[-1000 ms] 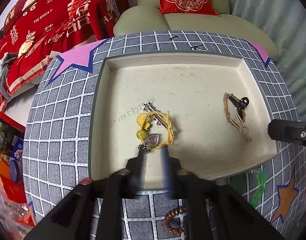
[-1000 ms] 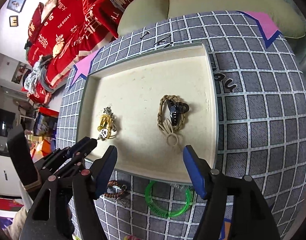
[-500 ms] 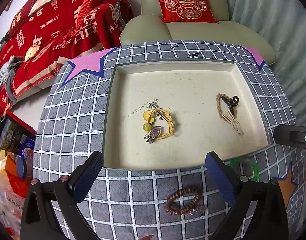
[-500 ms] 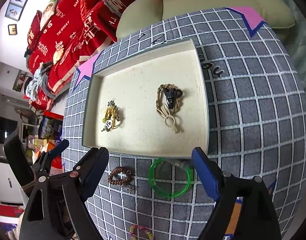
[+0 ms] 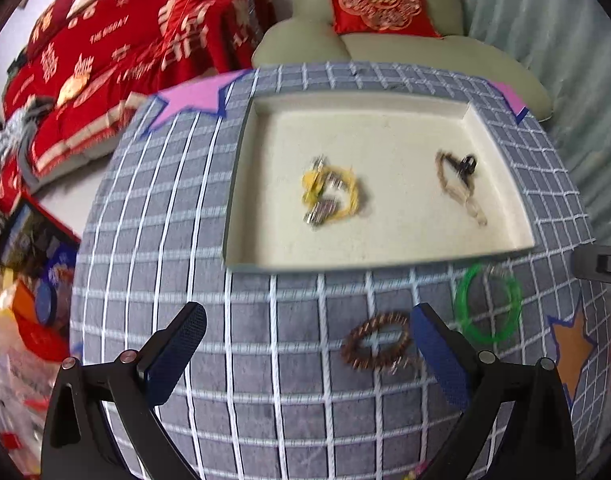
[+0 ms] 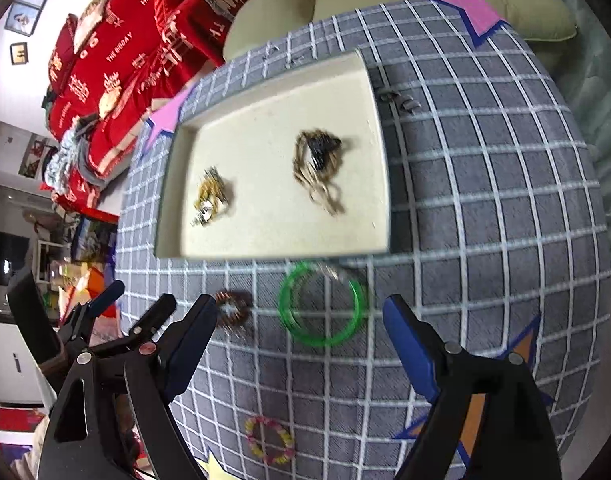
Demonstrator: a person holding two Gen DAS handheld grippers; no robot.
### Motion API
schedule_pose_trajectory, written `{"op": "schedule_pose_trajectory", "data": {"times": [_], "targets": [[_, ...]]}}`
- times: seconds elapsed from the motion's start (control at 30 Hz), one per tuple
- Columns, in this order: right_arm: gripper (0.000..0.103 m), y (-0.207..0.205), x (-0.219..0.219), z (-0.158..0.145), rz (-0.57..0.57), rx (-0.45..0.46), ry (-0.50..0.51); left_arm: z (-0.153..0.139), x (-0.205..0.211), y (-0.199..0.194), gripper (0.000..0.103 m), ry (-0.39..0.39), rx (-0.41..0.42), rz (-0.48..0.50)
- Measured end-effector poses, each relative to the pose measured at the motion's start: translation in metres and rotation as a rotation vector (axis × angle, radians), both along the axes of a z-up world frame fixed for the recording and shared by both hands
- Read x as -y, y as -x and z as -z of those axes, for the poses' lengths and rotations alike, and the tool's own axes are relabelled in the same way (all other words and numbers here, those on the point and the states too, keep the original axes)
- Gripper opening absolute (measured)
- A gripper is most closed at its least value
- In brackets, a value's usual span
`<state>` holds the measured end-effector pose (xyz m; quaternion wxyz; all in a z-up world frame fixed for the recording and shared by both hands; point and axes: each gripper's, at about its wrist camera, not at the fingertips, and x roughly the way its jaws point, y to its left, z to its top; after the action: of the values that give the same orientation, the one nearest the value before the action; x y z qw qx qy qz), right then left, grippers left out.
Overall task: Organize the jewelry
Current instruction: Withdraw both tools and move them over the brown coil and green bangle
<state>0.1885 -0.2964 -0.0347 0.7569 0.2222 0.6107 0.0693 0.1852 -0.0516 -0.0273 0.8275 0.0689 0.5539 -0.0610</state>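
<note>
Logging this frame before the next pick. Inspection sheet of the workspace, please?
Surface: grey checked cloth with star patches.
Job's things: cream tray holds a yellow bracelet and a tan bracelet; brown bracelet, green bangle and a pink-yellow bead bracelet lie on the cloth.
Clutter: nothing seen.
Grippers: left gripper and right gripper open, empty.
Cables: nothing seen.
Surroundings: sofa, red bedding.

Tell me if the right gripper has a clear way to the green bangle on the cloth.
Probably yes. The right gripper is open, and the green bangle lies flat on the checked cloth just ahead between its fingers, nothing over it.
</note>
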Motion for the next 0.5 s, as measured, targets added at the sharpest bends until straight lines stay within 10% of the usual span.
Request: {"op": "schedule_pose_trajectory", "data": {"times": [0.5], "targets": [[0.087,0.022,0.003,0.042,0.011,-0.131,0.079,0.048,-0.038,0.016,0.103,0.121,-0.168,-0.140]]}}
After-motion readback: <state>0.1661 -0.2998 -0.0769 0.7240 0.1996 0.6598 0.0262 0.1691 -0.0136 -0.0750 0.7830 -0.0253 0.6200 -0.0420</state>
